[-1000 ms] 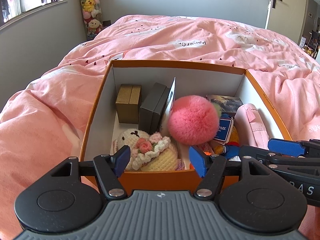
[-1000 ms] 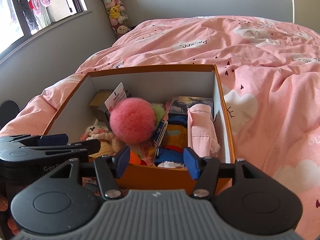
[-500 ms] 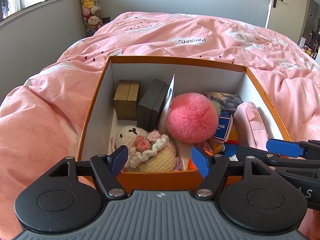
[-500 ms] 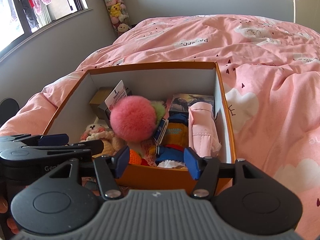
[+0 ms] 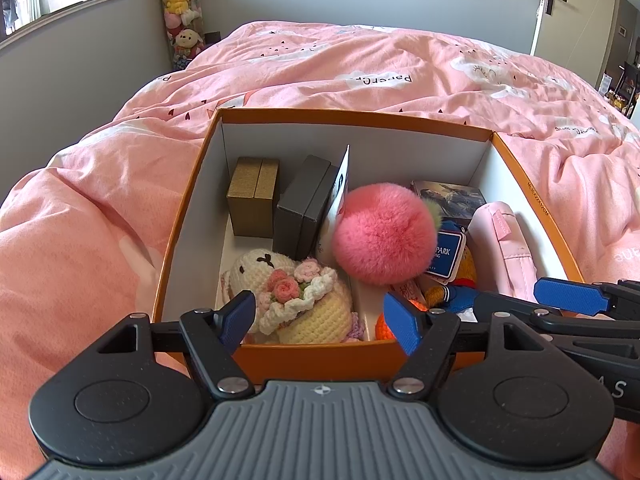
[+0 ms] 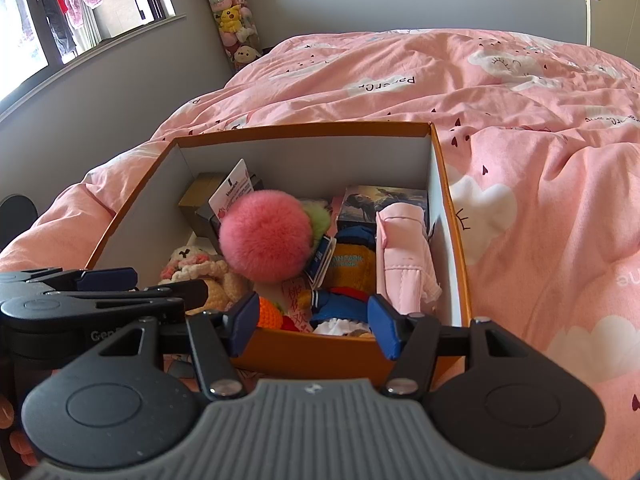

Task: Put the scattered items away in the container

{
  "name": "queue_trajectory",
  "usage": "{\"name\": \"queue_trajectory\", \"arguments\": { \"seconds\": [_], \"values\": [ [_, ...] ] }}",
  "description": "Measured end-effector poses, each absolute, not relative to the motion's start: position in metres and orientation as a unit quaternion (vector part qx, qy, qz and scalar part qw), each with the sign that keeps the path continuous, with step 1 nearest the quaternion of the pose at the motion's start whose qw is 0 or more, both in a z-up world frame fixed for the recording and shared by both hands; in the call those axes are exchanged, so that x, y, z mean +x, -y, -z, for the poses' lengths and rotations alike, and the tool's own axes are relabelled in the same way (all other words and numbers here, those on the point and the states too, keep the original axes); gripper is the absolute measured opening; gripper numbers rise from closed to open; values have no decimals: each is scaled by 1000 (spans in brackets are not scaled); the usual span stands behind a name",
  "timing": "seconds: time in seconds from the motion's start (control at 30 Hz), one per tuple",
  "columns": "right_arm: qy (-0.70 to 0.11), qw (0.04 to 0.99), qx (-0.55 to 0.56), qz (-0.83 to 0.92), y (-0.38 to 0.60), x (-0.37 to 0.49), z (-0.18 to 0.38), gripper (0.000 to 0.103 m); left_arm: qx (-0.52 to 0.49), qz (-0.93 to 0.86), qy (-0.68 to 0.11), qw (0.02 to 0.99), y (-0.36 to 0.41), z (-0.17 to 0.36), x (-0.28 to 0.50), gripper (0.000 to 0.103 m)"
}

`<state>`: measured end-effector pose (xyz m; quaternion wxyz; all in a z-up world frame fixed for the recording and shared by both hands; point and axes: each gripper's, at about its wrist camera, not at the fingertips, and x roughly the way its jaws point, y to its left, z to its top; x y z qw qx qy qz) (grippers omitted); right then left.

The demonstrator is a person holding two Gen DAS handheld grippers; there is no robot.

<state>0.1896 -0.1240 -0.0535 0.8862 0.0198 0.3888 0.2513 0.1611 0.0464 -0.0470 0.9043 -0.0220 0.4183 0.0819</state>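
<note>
The open orange cardboard box with white inner walls (image 5: 520, 184) sat on the bed's pink quilt printed with clouds (image 5: 360, 64); it was already full. On top near the middle lay a fluffy round pink pompom (image 5: 384, 234), touching a white card (image 5: 342, 184) that stood upright just behind it; a small blue tag with white lettering (image 5: 444, 254) leaned against its right side. In the far left corner stood a gold rectangular box (image 5: 253, 198), and just beside it a dark grey rectangular box (image 5: 304, 208); in the near left corner lay a cream crocheted bunny with pink yarn roses (image 5: 296, 296). Along the right wall lay a pale pink fabric pouch (image 5: 506, 240), with a small box bearing a dark printed picture (image 5: 448, 196) behind it; a yellow and blue knitted toy (image 6: 352, 272) and an orange crocheted piece (image 6: 270, 312) filled the near right part.

The left tool (image 5: 320, 318) hung just before the box's near wall, its blue pads spread wide with nothing between them; the right tool (image 6: 314, 324) hung beside it at the same wall, its jaws also apart and gripping nothing.

By the grey wall past the bed rose a tall clear column stuffed with plush toys (image 6: 234, 16); a window (image 6: 48, 12) showed at the left.
</note>
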Motion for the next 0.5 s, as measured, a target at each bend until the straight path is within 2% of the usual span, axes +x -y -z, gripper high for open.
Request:
{"name": "queue_trajectory", "arguments": {
  "seconds": [0.5],
  "values": [
    [-388,887,16,-249,124,188,55,63,-22,-82,-418,904,-47,48,161,85]
  ]
}}
